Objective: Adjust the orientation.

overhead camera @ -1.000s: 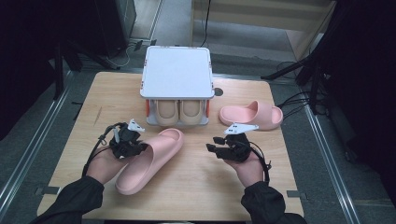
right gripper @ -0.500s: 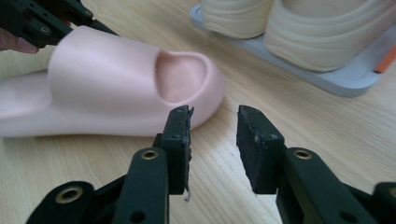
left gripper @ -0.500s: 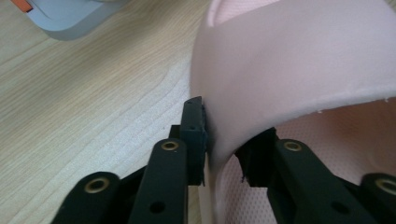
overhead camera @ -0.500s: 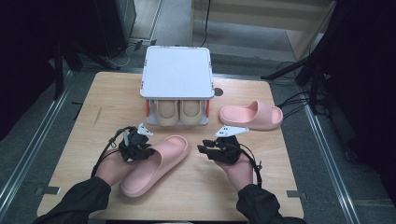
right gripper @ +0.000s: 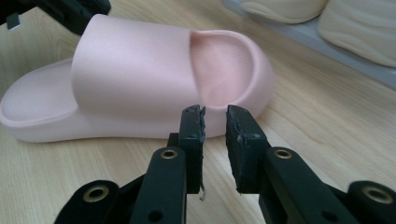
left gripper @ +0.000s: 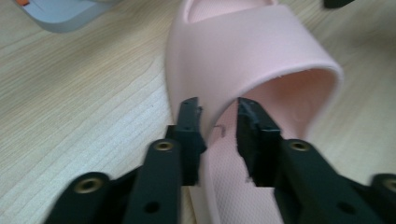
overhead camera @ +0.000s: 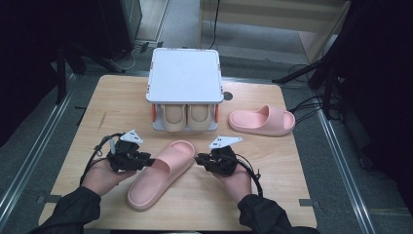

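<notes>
Near-centre on the wooden table [overhead camera: 272, 195]: smooth, rounded pink foam slipper [overhead camera: 160, 173], shifted slightly right since earlier. Left gripper [left gripper: 217, 109] just opening, jaws straddling its strap edge; right gripper [right gripper: 215, 116] just closing, narrowly parted, empty, beside its toe.

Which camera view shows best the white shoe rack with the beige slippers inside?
The high view: the whole white shoe rack and both beige slippers appear. The left gripper view shows one grey corner; the right gripper view shows its shelf edge.

Two pink slippers [overhead camera: 160, 173] [overhead camera: 262, 120], two beige shoes [overhead camera: 186, 117], one white rack [overhead camera: 185, 75]
</notes>
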A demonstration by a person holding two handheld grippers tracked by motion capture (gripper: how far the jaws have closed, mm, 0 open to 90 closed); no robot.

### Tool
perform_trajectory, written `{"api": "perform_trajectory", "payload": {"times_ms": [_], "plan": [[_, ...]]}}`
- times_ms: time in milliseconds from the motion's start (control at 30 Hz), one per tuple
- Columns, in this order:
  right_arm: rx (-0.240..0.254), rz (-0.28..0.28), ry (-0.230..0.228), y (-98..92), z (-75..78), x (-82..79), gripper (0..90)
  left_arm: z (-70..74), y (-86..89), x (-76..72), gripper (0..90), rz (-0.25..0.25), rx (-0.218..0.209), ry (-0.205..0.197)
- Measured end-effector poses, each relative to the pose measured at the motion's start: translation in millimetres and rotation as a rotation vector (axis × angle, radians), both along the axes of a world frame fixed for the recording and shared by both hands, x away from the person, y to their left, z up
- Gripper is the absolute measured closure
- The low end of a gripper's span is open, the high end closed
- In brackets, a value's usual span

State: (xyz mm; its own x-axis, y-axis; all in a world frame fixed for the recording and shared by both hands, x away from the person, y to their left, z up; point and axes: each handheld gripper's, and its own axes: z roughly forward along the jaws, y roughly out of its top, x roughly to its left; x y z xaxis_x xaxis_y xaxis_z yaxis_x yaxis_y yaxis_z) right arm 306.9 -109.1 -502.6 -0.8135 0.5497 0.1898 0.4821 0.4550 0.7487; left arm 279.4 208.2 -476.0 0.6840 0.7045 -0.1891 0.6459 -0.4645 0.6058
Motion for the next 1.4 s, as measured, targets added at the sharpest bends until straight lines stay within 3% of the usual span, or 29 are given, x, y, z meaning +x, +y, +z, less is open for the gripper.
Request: {"api": "perform_trajectory", "payload": {"times_ms": [100, 233, 300, 533, 733, 933, 1167, 1400], "plan": [[0.016, 0.021, 0.041, 6.3, -4.3, -0.4, 80.6, -0.3, 9.6, 1.0, 78.1, 0.013, -0.004, 0.006], [-0.005, 0.054, 0.047, 17.3, -9.4, -4.1, 81.6, -13.8, 16.7, 8.5, 80.1, 0.043, 0.048, 0.042], [-0.015, 0.06, 0.045, 21.9, -10.7, -5.3, 81.5, -18.1, 17.5, 10.8, 79.4, 0.035, 0.043, 0.063], [-0.036, 0.054, 0.026, 28.9, -13.6, 4.0, 80.9, -26.1, 4.5, 8.0, 80.1, -0.016, 0.065, 0.069], [-0.059, 0.046, 0.005, 32.1, -14.3, 13.8, 79.6, -28.8, 3.6, 1.9, 78.1, -0.035, 0.02, 0.095], [-0.056, 0.036, 0.005, 37.1, -14.2, 22.2, 79.7, -27.9, 3.1, 0.4, 76.0, -0.036, 0.008, 0.081], [-0.068, 0.043, -0.03, 29.7, -6.9, 20.5, 75.1, -18.0, 25.7, 1.1, 61.1, 0.049, -0.088, 0.057], [-0.052, 0.02, -0.046, 4.3, 11.6, 12.3, 72.9, -13.3, 32.3, 4.8, 49.8, 0.087, -0.1, 0.031]]}}
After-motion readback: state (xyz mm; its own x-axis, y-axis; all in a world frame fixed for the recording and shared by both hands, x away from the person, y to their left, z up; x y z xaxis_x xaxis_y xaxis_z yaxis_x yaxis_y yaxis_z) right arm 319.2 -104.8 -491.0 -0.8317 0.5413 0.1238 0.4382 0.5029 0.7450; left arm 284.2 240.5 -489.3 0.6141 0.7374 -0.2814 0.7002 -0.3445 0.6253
